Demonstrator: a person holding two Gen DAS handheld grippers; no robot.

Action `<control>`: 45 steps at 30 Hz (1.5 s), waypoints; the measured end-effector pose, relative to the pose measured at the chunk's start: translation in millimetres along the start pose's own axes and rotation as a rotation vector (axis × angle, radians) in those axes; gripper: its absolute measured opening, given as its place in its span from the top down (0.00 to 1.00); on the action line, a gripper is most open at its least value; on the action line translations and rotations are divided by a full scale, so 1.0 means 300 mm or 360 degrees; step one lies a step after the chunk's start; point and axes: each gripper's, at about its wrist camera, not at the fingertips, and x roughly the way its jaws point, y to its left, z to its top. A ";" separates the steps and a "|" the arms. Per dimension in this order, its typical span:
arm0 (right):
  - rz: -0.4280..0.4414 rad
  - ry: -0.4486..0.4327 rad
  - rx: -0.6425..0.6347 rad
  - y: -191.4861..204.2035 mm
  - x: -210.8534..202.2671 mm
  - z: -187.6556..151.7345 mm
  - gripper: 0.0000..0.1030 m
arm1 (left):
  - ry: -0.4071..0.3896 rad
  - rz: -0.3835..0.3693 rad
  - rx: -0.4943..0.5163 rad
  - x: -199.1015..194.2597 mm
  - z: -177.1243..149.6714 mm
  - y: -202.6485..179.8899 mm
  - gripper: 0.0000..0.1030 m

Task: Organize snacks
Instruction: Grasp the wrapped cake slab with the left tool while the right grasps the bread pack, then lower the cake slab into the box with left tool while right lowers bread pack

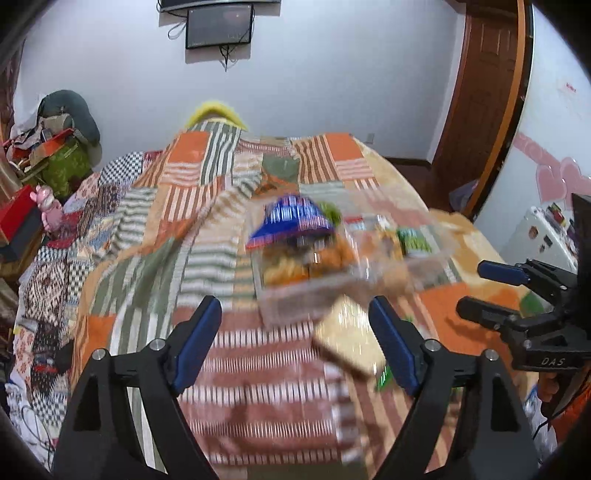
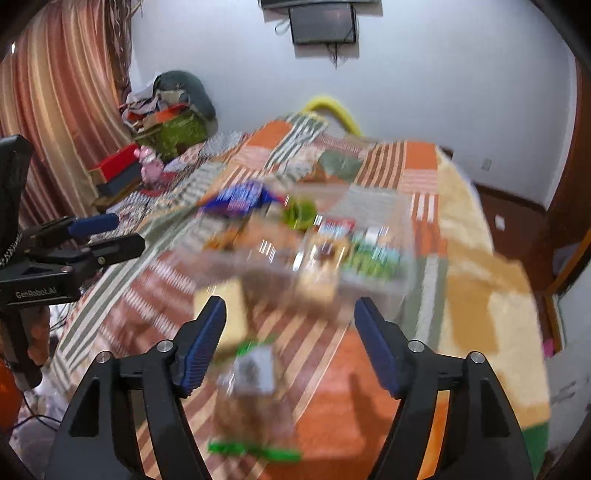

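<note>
A clear plastic bin (image 1: 295, 299) (image 2: 404, 258) with snack packs stands on the patchwork bed. A blue pack (image 1: 291, 218) (image 2: 238, 199) sits on top at its left. A tan packet (image 1: 351, 339) lies in front of the bin, by my left gripper's right finger. A clear bag with a green header (image 2: 255, 387) lies between my right gripper's fingers, below them. My left gripper (image 1: 295, 314) is open and empty. My right gripper (image 2: 290, 314) is open and empty; it also shows at the right of the left wrist view (image 1: 491, 291). Both views are blurred.
The bed's patchwork quilt (image 1: 207, 229) fills the middle. Boxes, a pink toy (image 1: 48, 206) and piled bags stand at the left. A wooden door (image 1: 480, 92) is at the right. A screen (image 2: 321, 22) hangs on the far wall.
</note>
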 end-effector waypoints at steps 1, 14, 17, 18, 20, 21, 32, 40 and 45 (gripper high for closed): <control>0.0014 0.0039 0.0001 0.007 0.020 -0.025 0.23 | 0.0024 -0.0006 0.0000 -0.004 -0.030 -0.002 0.19; 0.0090 0.0332 -0.0005 0.044 0.194 -0.137 0.38 | 0.0197 -0.0069 -0.0045 0.051 -0.192 -0.044 0.18; 0.0098 0.0306 -0.0009 0.034 0.179 -0.138 0.46 | 0.0189 -0.0064 -0.0078 0.083 -0.179 -0.065 0.18; 0.0084 0.0292 -0.0017 0.027 0.171 -0.139 0.49 | 0.0196 -0.0072 -0.0090 0.099 -0.170 -0.070 0.18; 0.0066 0.0270 -0.0007 0.004 0.145 -0.147 0.53 | 0.0216 -0.0094 -0.0120 0.143 -0.151 -0.087 0.18; 0.0057 0.0260 0.0005 -0.007 0.134 -0.153 0.54 | 0.0221 -0.0101 -0.0130 0.157 -0.144 -0.091 0.18; -0.0053 0.0117 0.0154 -0.158 0.005 -0.158 0.54 | 0.0299 -0.0097 -0.0197 0.374 -0.078 -0.186 0.14; -0.0052 0.0068 0.0201 -0.176 -0.024 -0.161 0.54 | 0.0331 -0.0107 -0.0178 0.408 -0.113 -0.181 0.33; -0.0046 0.0035 0.0215 -0.167 -0.036 -0.141 0.54 | 0.0272 -0.0113 -0.0113 0.343 -0.121 -0.182 0.45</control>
